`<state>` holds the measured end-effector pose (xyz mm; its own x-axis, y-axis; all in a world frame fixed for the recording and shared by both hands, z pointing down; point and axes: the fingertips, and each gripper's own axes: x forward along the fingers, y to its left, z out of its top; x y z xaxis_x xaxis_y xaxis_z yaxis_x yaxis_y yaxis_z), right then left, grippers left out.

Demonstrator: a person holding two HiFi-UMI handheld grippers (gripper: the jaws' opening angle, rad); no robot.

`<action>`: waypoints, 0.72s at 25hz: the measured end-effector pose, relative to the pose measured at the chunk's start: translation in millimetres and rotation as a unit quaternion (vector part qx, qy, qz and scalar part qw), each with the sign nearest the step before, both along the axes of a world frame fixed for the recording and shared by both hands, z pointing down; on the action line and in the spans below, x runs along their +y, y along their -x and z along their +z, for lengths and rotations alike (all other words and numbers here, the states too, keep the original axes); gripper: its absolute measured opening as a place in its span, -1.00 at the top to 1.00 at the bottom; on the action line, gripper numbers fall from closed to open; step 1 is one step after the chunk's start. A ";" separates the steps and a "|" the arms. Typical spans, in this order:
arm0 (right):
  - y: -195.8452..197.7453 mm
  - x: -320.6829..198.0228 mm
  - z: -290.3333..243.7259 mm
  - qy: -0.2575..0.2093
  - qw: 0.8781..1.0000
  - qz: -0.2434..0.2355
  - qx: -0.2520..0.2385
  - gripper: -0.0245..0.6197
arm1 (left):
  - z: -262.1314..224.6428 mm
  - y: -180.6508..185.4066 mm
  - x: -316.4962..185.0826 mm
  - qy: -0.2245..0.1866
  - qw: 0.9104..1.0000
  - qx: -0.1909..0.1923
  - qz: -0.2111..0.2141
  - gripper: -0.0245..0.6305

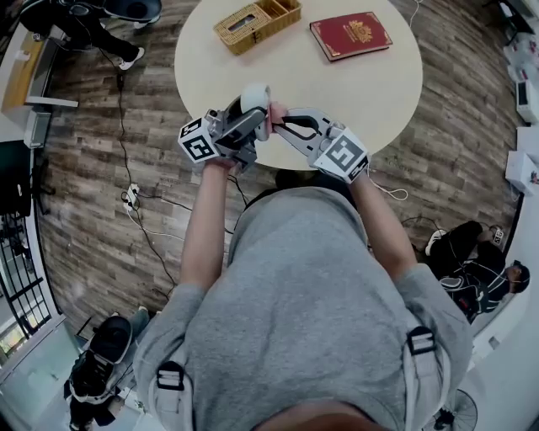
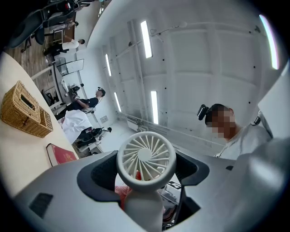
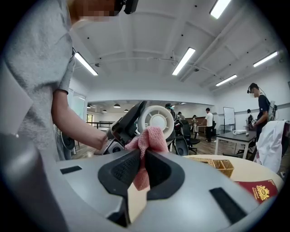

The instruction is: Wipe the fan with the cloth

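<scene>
Round table (image 1: 370,93) is filling the frame's upper centre, carrying a red book (image 1: 350,35) and a wicker basket (image 1: 257,23). Left gripper (image 2: 145,179) is clamping the white handheld fan (image 2: 146,156) by its handle at mid-frame, above the table's near edge. Right gripper (image 3: 141,170) is pinching the pink cloth (image 3: 149,140) shut, up against the fan head.

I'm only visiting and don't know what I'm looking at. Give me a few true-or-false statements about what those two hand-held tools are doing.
1. The left gripper holds a white fan. True.
2. The right gripper is empty. False: it is shut on a pink cloth.
3. The red book lies inside the basket. False: it lies on the table, beside the basket and apart from it.
4. Both grippers are held over the table's near edge. True.
</scene>
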<state>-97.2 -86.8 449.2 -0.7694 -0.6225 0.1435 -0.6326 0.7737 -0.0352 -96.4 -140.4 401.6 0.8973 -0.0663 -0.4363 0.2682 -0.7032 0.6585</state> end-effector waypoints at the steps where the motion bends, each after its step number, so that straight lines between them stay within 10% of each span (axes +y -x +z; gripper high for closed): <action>1: 1.1 1.3 2.5 0.001 1.000 -0.004 0.003 0.80 | -0.7 0.4 -0.3 0.001 1.000 0.004 0.000 -0.25; 18: 23.0 14.2 -5.5 -0.022 0.999 -0.027 0.021 0.80 | 12.8 -4.3 -9.8 0.009 0.998 -0.048 -0.044 -0.25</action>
<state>-120.2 -72.6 443.7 -0.7961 -0.5866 0.1487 -0.5900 0.8070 0.0255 -92.1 -150.2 414.3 0.9255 -0.1527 -0.3466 0.1414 -0.7096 0.6903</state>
